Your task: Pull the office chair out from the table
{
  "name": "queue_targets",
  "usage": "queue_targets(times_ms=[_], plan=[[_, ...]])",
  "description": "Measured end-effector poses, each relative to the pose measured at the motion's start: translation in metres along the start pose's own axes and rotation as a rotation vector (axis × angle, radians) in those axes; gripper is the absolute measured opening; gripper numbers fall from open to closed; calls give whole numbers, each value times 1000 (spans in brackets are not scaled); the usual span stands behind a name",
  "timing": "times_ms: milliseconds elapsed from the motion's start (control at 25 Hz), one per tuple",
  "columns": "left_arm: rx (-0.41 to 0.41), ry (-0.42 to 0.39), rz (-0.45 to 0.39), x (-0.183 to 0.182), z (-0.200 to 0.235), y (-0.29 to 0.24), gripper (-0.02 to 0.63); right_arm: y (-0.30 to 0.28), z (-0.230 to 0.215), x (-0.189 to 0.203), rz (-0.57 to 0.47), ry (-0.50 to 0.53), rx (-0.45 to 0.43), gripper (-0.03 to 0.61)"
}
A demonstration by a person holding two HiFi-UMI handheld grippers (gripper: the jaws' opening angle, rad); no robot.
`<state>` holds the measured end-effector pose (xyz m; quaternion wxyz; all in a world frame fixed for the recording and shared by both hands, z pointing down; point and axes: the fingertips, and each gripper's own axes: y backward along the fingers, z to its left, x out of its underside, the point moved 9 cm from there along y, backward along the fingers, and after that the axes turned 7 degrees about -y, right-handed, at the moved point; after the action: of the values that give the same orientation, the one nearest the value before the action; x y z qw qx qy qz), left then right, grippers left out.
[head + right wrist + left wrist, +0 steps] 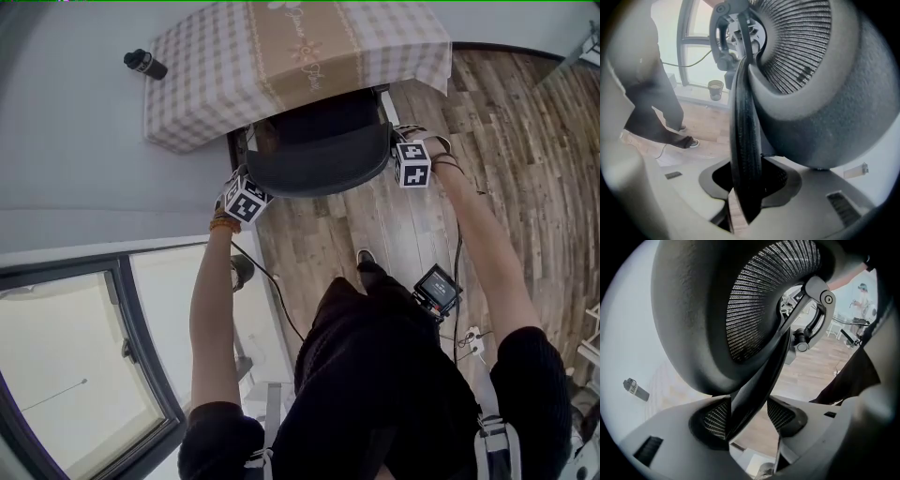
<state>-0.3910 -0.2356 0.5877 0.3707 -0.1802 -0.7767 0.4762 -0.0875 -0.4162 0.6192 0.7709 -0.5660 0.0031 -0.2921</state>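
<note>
The black office chair (319, 155) stands with its seat partly under the table (216, 66), which wears a checked cloth. My left gripper (246, 183) is at the left end of the curved mesh chair back (693, 310). Its rim slants across the gap of the left gripper (747, 416) and touches both pads. My right gripper (401, 150) is at the right end of the chair back (825, 93). There the black rim stands edge-on in the right gripper (746, 180), pinched between the pads.
A dark bottle (145, 64) lies on the grey floor left of the table. A big window (75, 356) runs along the lower left, with a small cup (715, 89) by it. Wood floor (506, 122) spreads to the right. My shoe (367, 261) is behind the chair.
</note>
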Motion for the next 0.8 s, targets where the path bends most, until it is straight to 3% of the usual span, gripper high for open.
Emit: queue_targets(times_ms=[800], plan=[[-52,9,-23,17,-110,42,247,34,93,11,44,14,3,132]])
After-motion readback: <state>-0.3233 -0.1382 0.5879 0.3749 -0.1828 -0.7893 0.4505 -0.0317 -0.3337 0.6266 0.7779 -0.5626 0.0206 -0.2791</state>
